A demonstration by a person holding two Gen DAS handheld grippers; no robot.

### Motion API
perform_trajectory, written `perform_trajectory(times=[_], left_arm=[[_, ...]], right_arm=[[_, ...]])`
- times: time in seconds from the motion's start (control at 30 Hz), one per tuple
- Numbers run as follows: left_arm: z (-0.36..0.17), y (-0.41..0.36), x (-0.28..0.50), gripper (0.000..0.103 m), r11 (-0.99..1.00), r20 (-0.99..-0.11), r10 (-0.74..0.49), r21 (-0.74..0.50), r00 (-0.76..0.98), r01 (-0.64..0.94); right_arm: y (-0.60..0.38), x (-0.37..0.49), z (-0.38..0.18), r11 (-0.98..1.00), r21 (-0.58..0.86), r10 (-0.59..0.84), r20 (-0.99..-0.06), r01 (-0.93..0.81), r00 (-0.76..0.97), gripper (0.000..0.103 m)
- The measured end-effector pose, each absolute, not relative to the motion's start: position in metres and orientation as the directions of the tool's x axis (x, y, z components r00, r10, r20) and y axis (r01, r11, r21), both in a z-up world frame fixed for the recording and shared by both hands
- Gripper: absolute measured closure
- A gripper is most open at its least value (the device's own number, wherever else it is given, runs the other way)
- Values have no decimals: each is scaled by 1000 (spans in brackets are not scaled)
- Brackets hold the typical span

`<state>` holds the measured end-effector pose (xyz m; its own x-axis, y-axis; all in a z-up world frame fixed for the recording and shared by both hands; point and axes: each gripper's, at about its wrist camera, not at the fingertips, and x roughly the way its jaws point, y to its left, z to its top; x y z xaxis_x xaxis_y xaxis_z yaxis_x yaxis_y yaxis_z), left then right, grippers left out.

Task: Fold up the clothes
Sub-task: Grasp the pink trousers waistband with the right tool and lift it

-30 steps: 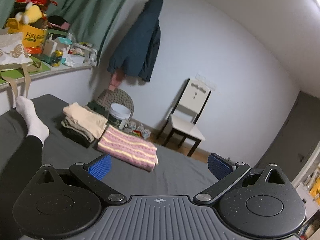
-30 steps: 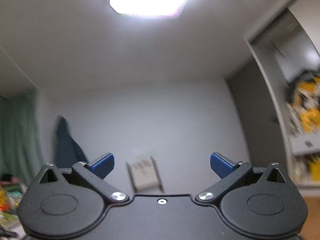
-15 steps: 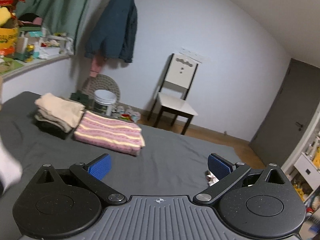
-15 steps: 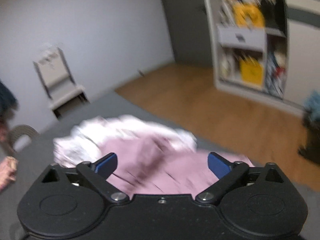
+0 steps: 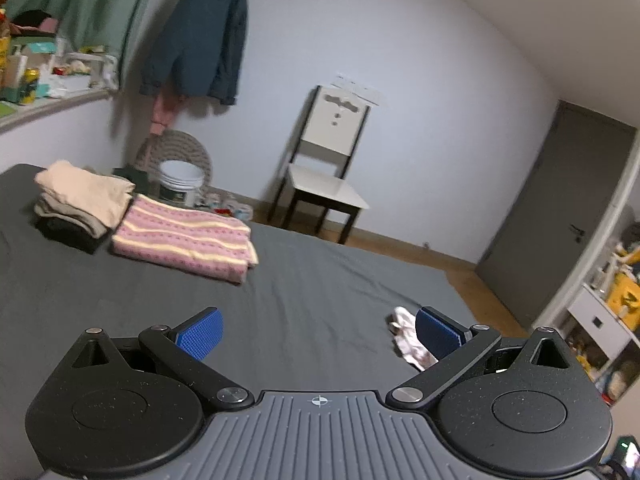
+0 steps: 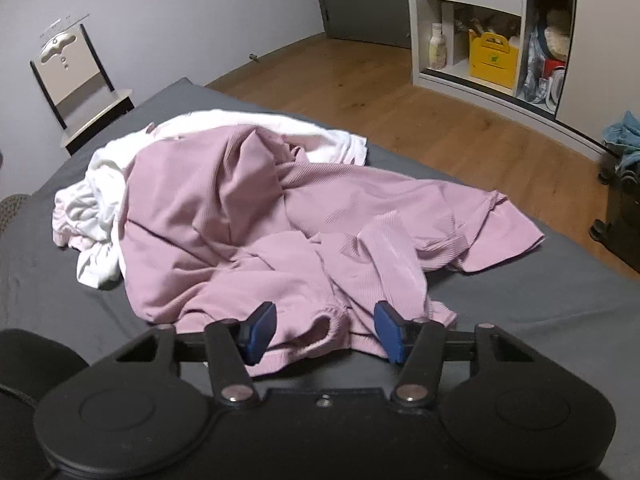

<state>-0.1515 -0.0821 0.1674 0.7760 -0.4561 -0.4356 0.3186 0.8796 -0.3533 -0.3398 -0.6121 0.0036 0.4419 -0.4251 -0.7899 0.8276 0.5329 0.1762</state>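
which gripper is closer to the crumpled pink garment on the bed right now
Right. The right gripper is open with the pink garment's near edge lying between its fingers. The left gripper, also open, points over bare bed sheet toward the folded striped garment.

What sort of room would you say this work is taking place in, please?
Most likely a bedroom: a bed with a dark grey sheet holding folded clothes, a dark teal jacket hanging on the wall, and a white storage shelf unit.
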Motion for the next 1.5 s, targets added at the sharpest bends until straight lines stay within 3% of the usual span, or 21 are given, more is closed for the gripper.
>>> perform_trajectory(times=[0.07,0.13,0.33,0.57,0.8,1.03,1.3,1.4,1.5], left_arm=[[166,-83,-153,0,875,-437,-469,-349,767,336],[166,-82,-154,0,872,-433,-474,-349,767,343],[161,-69,-158,0,865,-432,-480,-380,763,329],[158,-46,-155,0,863,-421,-471,-404,775,304],[158,-33,-160,0,847,-405,-492,-428,771,316],[175,-11,-175,0,857,-388,-482,-396,785,330],[196,6,-190,0,875,-349,-466,-317,813,366],[185,10,-188,0,893,-376,-438,-286,817,348],[171,20,-176,0,883,-406,-444,-350,799,313]], right_arm=[[-614,-341,1,534,177,-425,-789,827,443,63],[-616,-342,-2,534,177,-425,-788,826,444,80],[-619,-346,-1,546,191,-433,-769,816,470,95],[-595,-336,94,694,282,-419,-591,663,690,95],[-550,-277,198,860,316,-248,-427,401,870,95],[-474,-210,260,931,326,-45,-341,163,939,95],[-379,-170,327,938,333,162,-167,-99,973,95],[-356,-163,344,916,360,239,-133,-178,962,95],[-337,-161,351,912,342,280,-121,-225,952,95]])
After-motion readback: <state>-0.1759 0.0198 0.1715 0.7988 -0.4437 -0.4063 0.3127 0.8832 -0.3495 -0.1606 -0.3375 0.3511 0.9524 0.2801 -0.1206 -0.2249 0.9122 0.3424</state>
